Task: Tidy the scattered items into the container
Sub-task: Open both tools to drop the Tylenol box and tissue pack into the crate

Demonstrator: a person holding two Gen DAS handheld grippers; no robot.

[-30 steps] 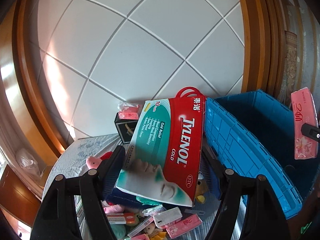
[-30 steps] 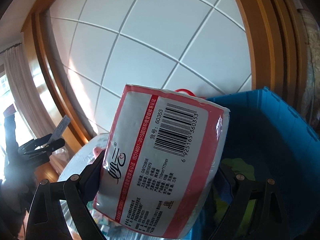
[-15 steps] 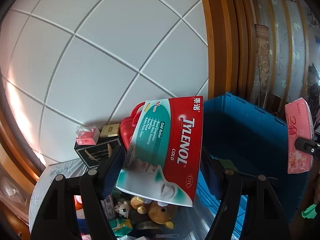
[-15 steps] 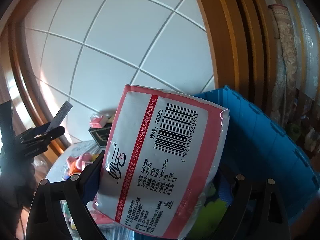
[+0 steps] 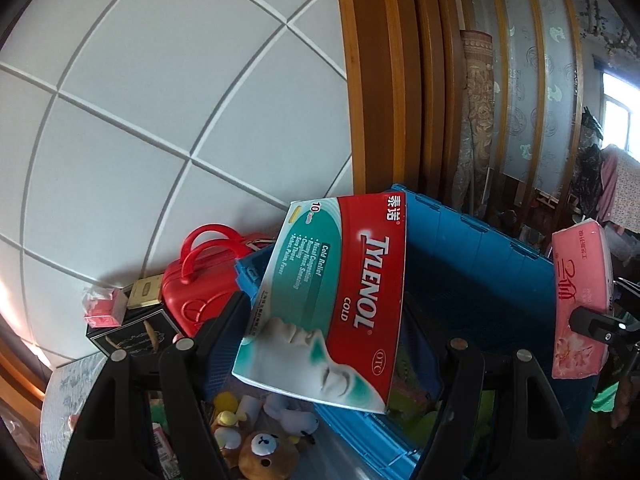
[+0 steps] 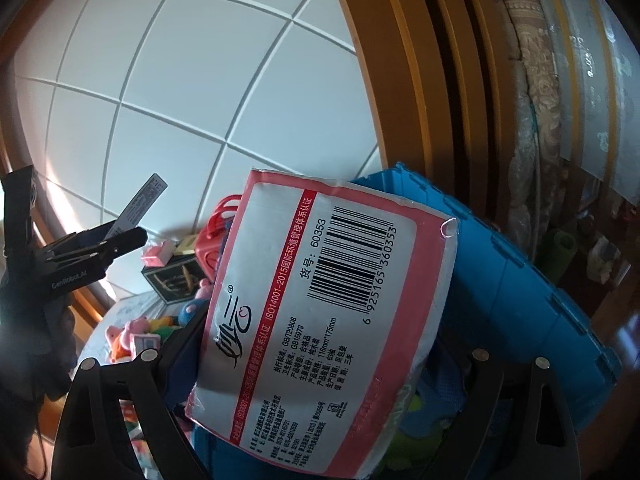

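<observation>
The left gripper point(image 5: 340, 344) clamps a Tylenol box point(image 5: 332, 304), held tilted over the near wall of the blue crate point(image 5: 480, 248). The right gripper point(image 6: 320, 352) grips a pink tissue pack point(image 6: 320, 312) above the crate's opening. Left of the crate stand a red case point(image 5: 200, 292), a black box point(image 5: 132, 334) and a small pink pack point(image 5: 102, 308). Plush toys, among them a bear point(image 5: 264, 454), lie on the table point(image 5: 68, 392) beside the crate's near wall, under the Tylenol box.
</observation>
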